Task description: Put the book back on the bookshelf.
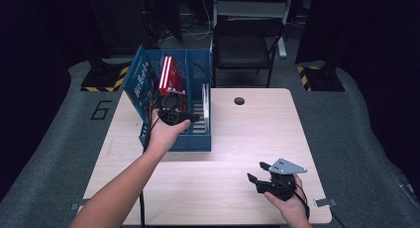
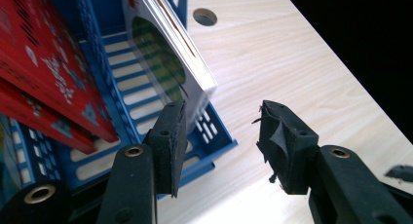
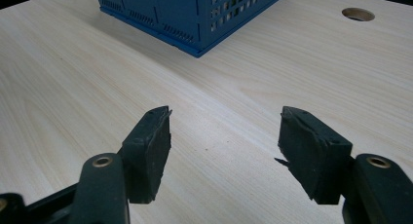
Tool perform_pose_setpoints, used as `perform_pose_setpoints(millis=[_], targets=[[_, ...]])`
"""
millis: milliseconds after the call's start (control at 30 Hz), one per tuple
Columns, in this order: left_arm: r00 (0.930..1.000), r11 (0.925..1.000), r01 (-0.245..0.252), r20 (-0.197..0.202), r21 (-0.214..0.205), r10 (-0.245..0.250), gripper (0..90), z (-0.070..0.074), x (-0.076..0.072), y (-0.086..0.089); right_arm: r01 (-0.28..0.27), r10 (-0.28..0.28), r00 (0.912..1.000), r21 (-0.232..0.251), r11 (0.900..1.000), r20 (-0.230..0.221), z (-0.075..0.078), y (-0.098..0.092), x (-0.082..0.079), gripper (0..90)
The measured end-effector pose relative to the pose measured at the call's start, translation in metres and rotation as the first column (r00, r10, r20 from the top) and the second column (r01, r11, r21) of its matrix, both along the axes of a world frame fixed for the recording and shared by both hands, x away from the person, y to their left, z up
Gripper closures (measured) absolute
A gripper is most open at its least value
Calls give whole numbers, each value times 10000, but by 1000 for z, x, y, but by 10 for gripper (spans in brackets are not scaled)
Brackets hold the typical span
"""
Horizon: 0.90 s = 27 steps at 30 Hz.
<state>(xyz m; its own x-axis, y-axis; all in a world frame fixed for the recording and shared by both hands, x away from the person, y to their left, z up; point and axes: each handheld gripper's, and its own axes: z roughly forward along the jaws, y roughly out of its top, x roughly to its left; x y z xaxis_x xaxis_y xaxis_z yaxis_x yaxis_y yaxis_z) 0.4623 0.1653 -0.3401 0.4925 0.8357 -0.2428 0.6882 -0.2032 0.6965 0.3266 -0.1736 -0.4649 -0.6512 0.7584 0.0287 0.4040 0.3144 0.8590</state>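
A blue slotted file rack [image 1: 148, 84] stands on the back left of the table. Two red books [image 1: 170, 75] lean in its middle slot, and a thin white-covered book [image 1: 205, 105] stands upright in its right slot. My left gripper [image 1: 185, 117] hovers over the front of the rack. In the left gripper view this gripper [image 2: 221, 112] is open, with bare table between the jaws; the white book [image 2: 165, 53] rises just past the left jaw, and the red books [image 2: 44, 63] lean beside it. My right gripper [image 1: 255, 171] is held open and empty near the table's front right.
The light wooden table [image 1: 237, 139] has a round cable hole [image 1: 239, 100] to the right of the rack. In the right gripper view the right gripper [image 3: 224, 114] points across bare table at the rack's corner [image 3: 195, 14]. A black chair [image 1: 245, 44] stands behind the table.
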Motion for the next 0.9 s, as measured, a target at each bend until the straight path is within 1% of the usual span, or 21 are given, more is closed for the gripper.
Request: perform_pose_setpoints(millis=[33,67,100,167,333,467,533,600,633,700,767,900], targets=[[10000,10000,73,14,16,-73,532,-1,-1,0,-6,6,10000,-12,10000,9,0,0,0,358],[9998,9999,162,-63,36,-162,531,-2,-3,0,-16,16,10000,-19,10000,22,0,0,0,358],[9999,9999,143,-71,-22,-143,530,-2,-6,-1,-21,21,10000,-20,10000,30,0,0,0,358],[9996,9996,288,-24,-60,-288,529,-4,-10,1,-37,37,10000,-10,10000,10,0,-1,0,358],[9991,9991,414,-38,-54,-414,526,-8,-19,3,-30,30,10000,-39,10000,11,0,0,0,358],[9983,9984,561,146,-55,-560,522,-14,-29,5,-14,14,10000,-33,10000,22,0,0,0,358],[9984,9983,566,97,-133,-565,520,-17,-33,4,-5,5,10000,-28,10000,15,0,0,0,358],[9977,9975,678,-8,-175,-678,521,-21,-37,4,-3,3,10000,-31,10000,4,0,0,0,358],[9982,9980,596,-53,-216,-597,522,-25,-40,3,-7,7,10000,-34,10000,4,0,0,0,358],[9971,9972,745,-118,-91,-746,522,-29,-44,2,-66,66,10000,-34,10000,33,0,1,-1,358],[9961,9962,871,-103,10,-871,522,-32,-47,2,-3,3,10000,-17,10000,-4,0,1,-1,357],[9965,9965,832,110,43,-832,518,-37,-54,2,-4,4,10000,-26,10000,40,0,0,0,358]])
